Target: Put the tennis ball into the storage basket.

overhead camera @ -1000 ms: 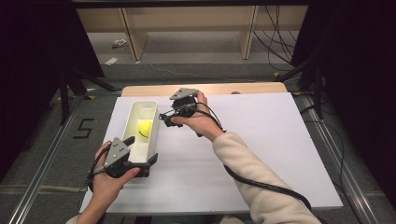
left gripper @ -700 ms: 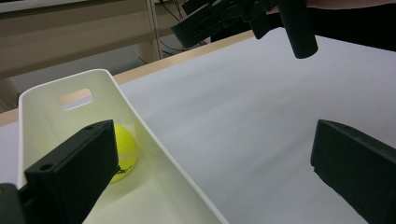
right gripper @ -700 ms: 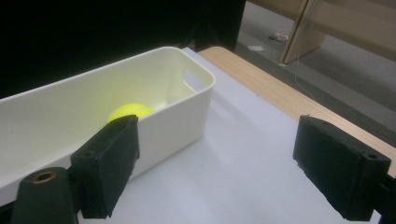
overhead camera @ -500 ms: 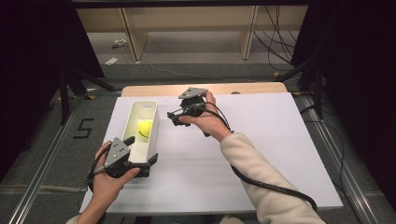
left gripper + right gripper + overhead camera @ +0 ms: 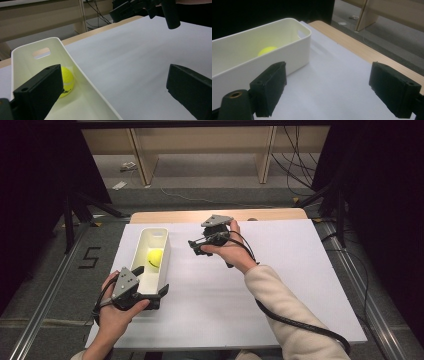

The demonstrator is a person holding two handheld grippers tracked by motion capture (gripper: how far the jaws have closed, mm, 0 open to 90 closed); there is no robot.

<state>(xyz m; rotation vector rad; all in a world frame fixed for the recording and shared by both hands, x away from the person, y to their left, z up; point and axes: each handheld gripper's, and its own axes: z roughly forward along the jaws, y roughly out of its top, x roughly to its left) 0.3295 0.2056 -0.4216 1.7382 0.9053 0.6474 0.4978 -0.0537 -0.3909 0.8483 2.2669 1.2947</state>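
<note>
A long white bin [image 5: 141, 242] lies on the left of the white-covered table [image 5: 300, 285], with a yellow tennis ball [image 5: 155, 257] inside it. My left gripper [image 5: 158, 296] sits at the bin's near end, open. In the left gripper view [image 5: 112, 97] one jaw stands inside the bin [image 5: 82, 75] near the ball [image 5: 67, 81], the other outside over the table, and the bin's side wall runs between them untouched. My right gripper [image 5: 194, 245] hovers right of the bin, open with nothing between its jaws; in the right gripper view [image 5: 327, 85] it faces the bin [image 5: 287, 47] and ball [image 5: 267, 50].
A strip of bare wooden tabletop [image 5: 270, 214] runs along the far edge. Wooden shelving [image 5: 200, 145] and loose cables [image 5: 295, 165] lie on the floor beyond. A black cable [image 5: 300, 325] trails from the right gripper across the near right of the table.
The right gripper has drifted to the right, away from the bin, still open and holding nothing. The left gripper and the ball have stayed where they were.
</note>
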